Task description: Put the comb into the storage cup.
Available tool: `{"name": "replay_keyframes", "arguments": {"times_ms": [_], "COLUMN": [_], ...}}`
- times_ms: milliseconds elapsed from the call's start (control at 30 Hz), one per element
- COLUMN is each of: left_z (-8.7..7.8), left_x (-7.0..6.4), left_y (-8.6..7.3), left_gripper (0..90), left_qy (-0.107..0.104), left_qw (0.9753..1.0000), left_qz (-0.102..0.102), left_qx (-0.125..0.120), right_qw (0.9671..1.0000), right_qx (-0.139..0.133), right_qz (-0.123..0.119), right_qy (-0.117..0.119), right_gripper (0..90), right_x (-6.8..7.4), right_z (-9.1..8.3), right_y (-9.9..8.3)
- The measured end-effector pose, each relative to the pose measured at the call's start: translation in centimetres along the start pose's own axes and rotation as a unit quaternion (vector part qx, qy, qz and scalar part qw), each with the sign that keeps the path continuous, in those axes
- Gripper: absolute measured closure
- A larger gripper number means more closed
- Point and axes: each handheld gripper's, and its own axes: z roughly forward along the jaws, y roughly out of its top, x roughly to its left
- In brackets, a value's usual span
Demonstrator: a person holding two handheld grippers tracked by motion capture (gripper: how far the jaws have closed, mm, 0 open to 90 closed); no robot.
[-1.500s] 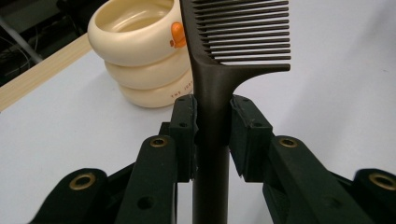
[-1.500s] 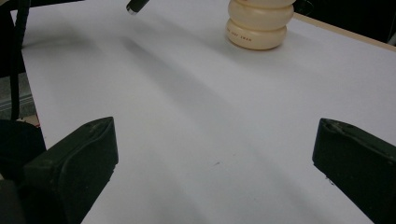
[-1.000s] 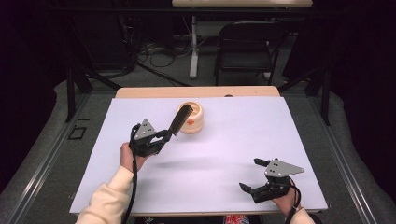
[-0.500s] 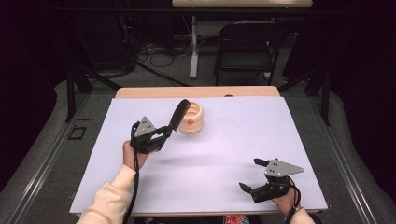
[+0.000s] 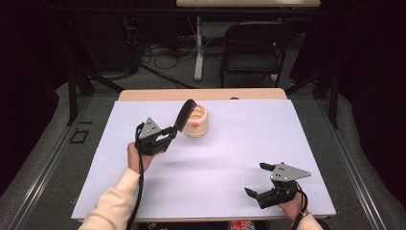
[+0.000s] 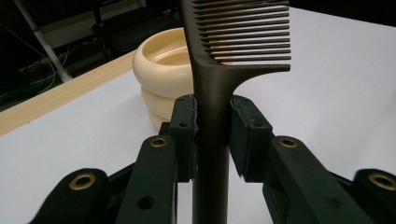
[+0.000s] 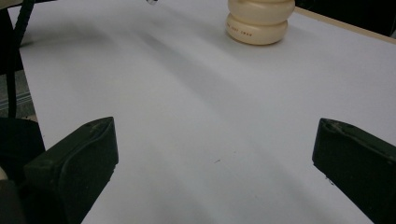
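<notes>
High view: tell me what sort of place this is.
Probably a lab or recording studio, not a home: dark curtains ring a white-covered table, loose cables lie on the floor behind, and a folding chair stands there.

Centre sheet: bare white table cover (image 5: pixel 225 167) between both grippers, open passage.
Obstacle: cream ribbed holder (image 5: pixel 197 121) at far middle, black comb (image 5: pixel 184 116) just beside its rim.
Right half: unobstructed up to the far edge.
</notes>
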Motion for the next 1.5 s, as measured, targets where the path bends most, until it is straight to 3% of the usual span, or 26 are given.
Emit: {"name": "replay_keyframes", "arguments": {"times_ms": [167, 333, 700, 1500], "left_z": [0.2, 0.6, 1.3, 2.2], "left_x": [0.1, -0.3, -0.4, 0.7], "left_y": [0.6, 1.4, 3.6, 5.1], "left_gripper": [72.4, 72.3, 72.3, 72.3], "left_qy": [0.001, 0.0, 0.002, 0.007], "left_qw": [0.9999, 1.0, 0.9999, 0.9999], "left_qz": [-0.01, 0.002, 0.009, -0.004], "left_qx": [-0.007, -0.003, -0.008, -0.012], "right_qw": [1.0, 1.0, 1.0, 1.0], "right_qx": [0.0, 0.0, -0.001, 0.001], "right_qz": [0.004, 0.003, 0.006, 0.006], "right_qy": [-0.004, -0.003, -0.005, -0.005], "right_gripper": [0.0, 0.0, 0.0, 0.0], "right_x": [-0.1, -0.1, -0.1, -0.1], "right_z": [-0.1, -0.1, -0.2, -0.2], "right_y": [-0.1, -0.1, -0.1, -0.2]}}
